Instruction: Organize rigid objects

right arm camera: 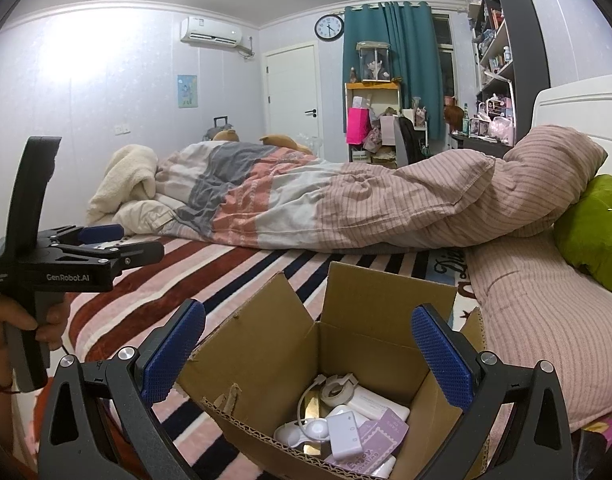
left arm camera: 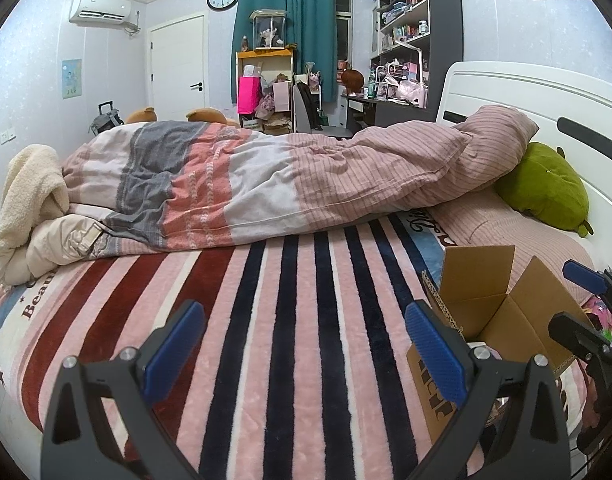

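An open cardboard box point(right arm camera: 346, 344) stands on the striped bed blanket point(right arm camera: 154, 280). It holds several small rigid items: white cases point(right arm camera: 344, 434), a tape roll point(right arm camera: 338, 390) and a purple card point(right arm camera: 386, 434). My right gripper point(right arm camera: 306, 356) is open and empty, right above the box opening. My left gripper point(left arm camera: 304, 352) is open and empty over the blanket point(left arm camera: 266, 320), left of the box point(left arm camera: 486, 300). The left gripper also shows in the right wrist view point(right arm camera: 106, 240), and the right gripper in the left wrist view point(left arm camera: 590, 300).
A rumpled striped duvet point(left arm camera: 286, 184) lies across the far side of the bed. A green plush pillow point(left arm camera: 546, 184) rests against the white headboard point(left arm camera: 546, 96) on the right. A cream fleece point(left arm camera: 30, 192) is bunched at the left.
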### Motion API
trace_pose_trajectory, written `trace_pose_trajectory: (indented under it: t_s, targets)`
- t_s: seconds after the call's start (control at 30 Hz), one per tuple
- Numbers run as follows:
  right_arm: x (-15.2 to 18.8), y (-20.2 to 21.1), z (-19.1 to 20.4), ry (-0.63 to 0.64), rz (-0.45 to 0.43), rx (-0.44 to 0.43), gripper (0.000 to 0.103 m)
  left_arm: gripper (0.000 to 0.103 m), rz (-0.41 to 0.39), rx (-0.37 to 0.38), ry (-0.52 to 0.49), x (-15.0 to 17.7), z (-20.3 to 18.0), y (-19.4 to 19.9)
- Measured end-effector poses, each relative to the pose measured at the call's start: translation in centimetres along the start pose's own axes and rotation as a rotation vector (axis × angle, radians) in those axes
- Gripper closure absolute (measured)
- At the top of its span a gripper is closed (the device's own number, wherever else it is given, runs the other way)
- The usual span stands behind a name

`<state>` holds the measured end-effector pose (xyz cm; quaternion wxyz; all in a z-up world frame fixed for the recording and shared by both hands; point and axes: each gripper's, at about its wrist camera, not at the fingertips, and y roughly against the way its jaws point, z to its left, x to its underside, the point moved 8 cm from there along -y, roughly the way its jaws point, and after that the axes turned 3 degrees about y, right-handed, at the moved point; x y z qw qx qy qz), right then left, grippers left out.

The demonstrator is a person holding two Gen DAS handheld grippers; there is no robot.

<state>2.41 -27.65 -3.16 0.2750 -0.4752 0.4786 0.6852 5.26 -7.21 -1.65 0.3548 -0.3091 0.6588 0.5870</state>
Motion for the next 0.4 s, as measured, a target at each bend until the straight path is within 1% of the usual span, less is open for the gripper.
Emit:
trace_pose_trajectory:
  t_s: [0.4]
  targets:
    - [0.01,-0.05,0.0,0.001,0.0,0.0,0.0,0.003,-0.001,-0.003,0.0,0.1,0.18,0.04]
